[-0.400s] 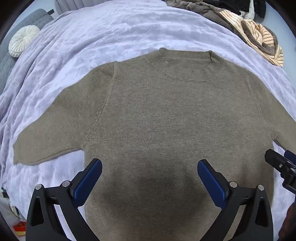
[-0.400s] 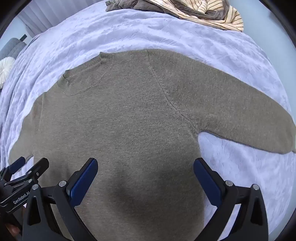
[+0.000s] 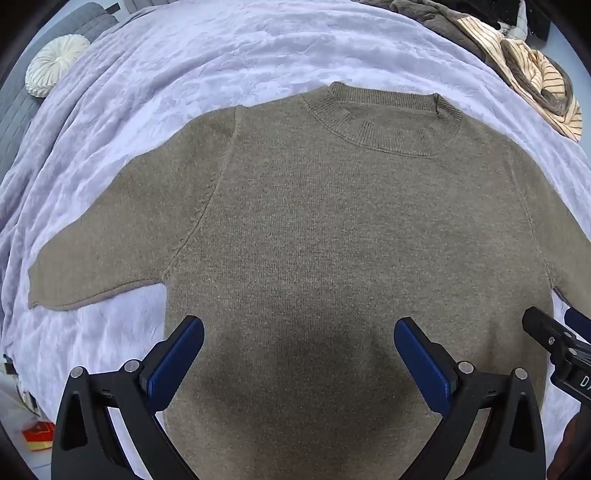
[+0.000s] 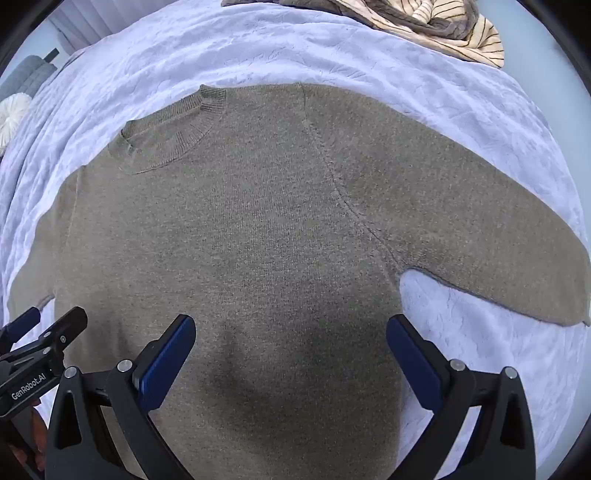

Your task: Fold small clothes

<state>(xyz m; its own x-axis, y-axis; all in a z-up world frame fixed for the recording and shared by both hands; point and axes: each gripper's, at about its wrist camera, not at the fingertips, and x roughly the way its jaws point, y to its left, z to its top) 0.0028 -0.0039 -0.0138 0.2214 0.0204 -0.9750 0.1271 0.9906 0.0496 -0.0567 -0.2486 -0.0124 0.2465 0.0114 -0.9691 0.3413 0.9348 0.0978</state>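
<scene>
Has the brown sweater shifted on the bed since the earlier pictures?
No. The brown sweater lies where it did against the lilac blanket and white round cushion.

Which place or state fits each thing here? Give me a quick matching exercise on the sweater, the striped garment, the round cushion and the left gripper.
Things:
1. olive sweater
2. striped garment
3. round white cushion
4. left gripper

Descriptions:
A. crumpled in a heap at the bed's far edge
B. open, above the sweater's lower body
C. spread flat, sleeves out
D. off the bedspread, far left corner

Pairs: 1-C, 2-A, 3-D, 4-B
</scene>
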